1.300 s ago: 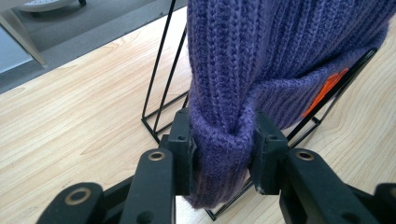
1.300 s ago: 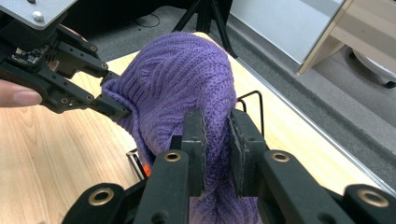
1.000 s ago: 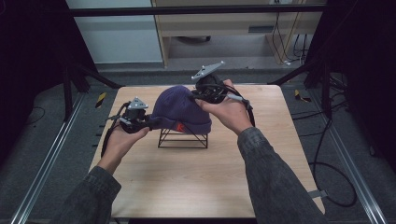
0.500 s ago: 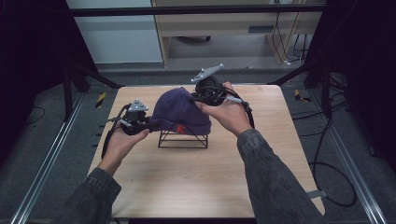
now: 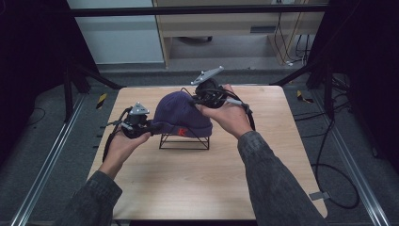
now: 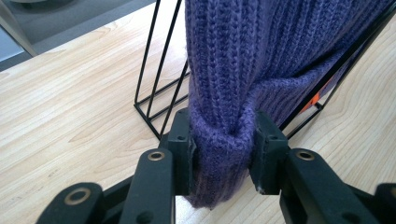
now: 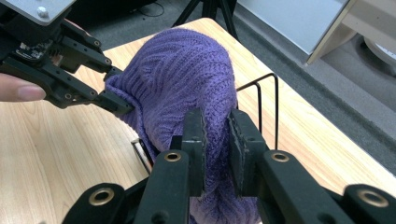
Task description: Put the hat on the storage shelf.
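While both hands hold position over the wooden table (image 5: 197,183), the left gripper (image 5: 149,127) has its jaws closed on a bunched fold of the ribbed cuff of the purple knit beanie (image 5: 181,115). That beanie is draped over a black wire stand (image 5: 184,141) near the table's middle. Right of it, the right gripper (image 5: 200,96) pinches the knit high on the far side, jaws nearly together with wool between them. Soft, light and stretchy by its look, the beanie will likely sag and elongate when pulled; the doubled cuff probably offers the firmest hold, though loops could snag on the wire.
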Tool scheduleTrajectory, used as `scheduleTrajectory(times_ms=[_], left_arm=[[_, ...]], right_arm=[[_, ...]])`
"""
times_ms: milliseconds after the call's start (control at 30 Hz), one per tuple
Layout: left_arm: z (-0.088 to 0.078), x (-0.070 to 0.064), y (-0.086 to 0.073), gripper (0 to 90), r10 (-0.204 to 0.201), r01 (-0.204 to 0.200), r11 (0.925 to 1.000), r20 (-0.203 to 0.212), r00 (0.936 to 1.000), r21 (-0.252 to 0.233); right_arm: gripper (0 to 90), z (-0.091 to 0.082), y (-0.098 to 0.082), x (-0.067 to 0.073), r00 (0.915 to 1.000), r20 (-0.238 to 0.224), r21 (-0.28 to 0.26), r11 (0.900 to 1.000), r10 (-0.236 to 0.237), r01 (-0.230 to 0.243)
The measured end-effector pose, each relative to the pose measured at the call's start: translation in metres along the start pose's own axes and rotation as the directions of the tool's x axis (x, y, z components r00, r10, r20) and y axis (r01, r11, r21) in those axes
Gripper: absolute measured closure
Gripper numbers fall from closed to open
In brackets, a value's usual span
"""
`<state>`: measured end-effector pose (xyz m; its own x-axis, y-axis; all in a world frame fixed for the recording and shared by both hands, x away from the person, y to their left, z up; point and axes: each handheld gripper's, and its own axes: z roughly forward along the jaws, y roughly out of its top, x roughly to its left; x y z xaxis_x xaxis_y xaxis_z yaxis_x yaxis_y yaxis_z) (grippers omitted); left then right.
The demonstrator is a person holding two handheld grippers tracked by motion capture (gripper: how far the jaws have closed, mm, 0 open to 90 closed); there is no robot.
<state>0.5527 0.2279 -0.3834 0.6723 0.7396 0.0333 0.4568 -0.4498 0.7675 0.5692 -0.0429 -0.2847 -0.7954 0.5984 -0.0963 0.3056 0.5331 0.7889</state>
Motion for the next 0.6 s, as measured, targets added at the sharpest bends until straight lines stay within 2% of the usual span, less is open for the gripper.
scheduleTrajectory(times_ms=[600], left_arm=[[0.018, 0.003, -0.022, 61.6, 0.005, -0.006, 0.9994, 0.035, 0.9994, 0.034]], right_arm=[[78.0, 0.021, -0.015, 0.006, 0.9999, -0.011, 0.060, 0.998, -0.001, 0.002]])
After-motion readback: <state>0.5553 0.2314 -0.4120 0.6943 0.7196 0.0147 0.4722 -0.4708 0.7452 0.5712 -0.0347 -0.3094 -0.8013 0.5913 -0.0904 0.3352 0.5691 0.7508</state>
